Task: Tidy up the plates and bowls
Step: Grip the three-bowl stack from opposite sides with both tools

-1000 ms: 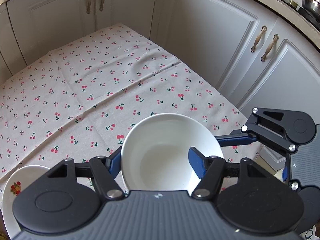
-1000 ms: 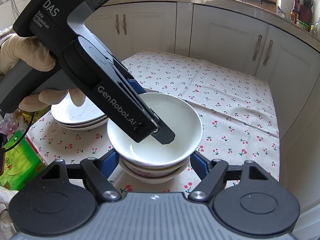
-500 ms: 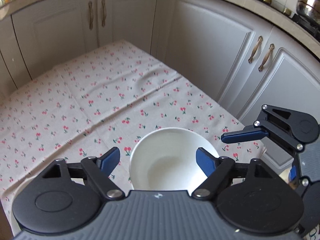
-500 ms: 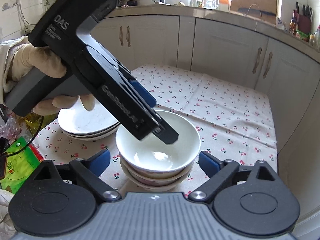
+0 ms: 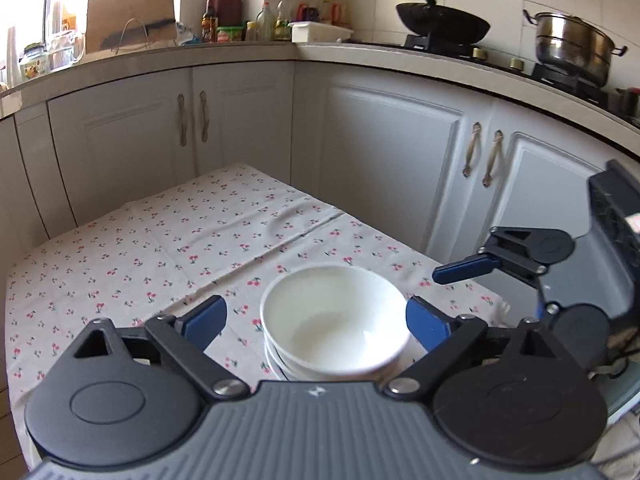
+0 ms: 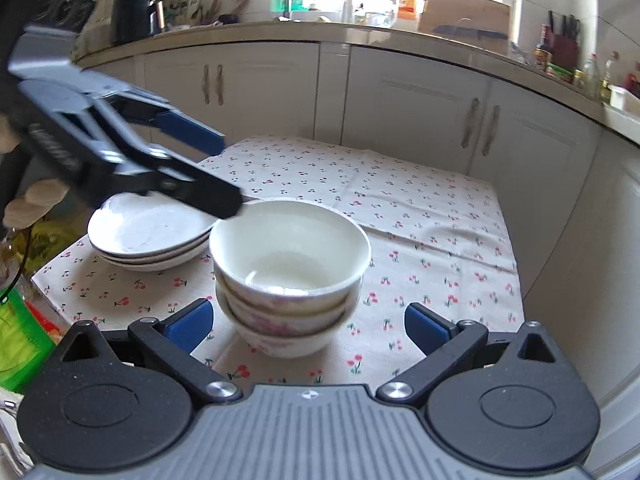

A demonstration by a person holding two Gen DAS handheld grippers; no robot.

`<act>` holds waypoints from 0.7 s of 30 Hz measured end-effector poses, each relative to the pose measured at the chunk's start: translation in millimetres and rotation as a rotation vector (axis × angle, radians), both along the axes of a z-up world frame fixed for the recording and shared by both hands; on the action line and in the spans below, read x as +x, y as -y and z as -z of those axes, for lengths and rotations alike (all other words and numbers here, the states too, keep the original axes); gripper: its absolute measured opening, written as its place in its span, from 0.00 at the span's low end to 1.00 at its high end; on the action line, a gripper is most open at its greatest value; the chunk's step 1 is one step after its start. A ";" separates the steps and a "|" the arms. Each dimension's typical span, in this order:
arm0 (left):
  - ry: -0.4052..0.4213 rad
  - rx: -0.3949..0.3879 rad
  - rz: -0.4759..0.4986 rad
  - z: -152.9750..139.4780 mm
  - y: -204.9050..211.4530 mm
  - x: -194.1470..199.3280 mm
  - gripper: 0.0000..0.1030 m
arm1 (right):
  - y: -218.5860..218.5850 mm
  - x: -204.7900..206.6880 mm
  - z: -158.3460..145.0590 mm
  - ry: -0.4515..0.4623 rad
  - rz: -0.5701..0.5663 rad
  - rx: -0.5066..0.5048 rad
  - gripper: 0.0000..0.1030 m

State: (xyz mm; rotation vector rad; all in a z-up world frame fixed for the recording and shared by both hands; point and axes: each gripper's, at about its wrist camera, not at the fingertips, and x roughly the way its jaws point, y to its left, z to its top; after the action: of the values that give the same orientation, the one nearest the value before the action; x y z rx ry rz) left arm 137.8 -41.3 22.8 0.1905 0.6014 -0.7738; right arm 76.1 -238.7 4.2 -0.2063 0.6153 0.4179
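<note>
the table (image 6: 460, 216) is covered with a light cloth (image 5: 168, 248) printed with small red cherries, and the cloth has some folds and creases. the table stands in a corner of a kitchen, with white cupboard doors (image 5: 384, 152) close behind it on two sides. above the cupboards there is a counter (image 5: 160, 60) with bottles, a knife block and a cardboard box near a bright window. on the stove a black wok (image 5: 442, 22) and a steel pot (image 5: 574, 50) are standing.

a stack of bowls (image 6: 288, 276) stands on the cloth near the front edge of the table, three bowls one inside another; the top one is plain white inside, the lower ones have pink flowers. just beside it, to the left in the right wrist view, lies a stack of plates (image 6: 148, 232).

the left gripper (image 5: 316, 320) has its fingers wide apart and holds nothing; the bowls are between and below them. the right gripper (image 6: 308, 322) is also spread apart and empty, close in front of the bowls.
</note>
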 end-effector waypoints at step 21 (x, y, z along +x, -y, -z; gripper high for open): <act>-0.042 0.163 0.084 75.3 0.2 7.9 0.96 | 8.7 35.8 47.1 -0.119 -0.069 0.019 1.00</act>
State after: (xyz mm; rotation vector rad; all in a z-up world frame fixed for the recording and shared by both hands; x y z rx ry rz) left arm 145.6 -41.5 -52.4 0.3518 0.7000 -0.8118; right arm 111.9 -247.4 -43.0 -0.1860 0.7223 0.5045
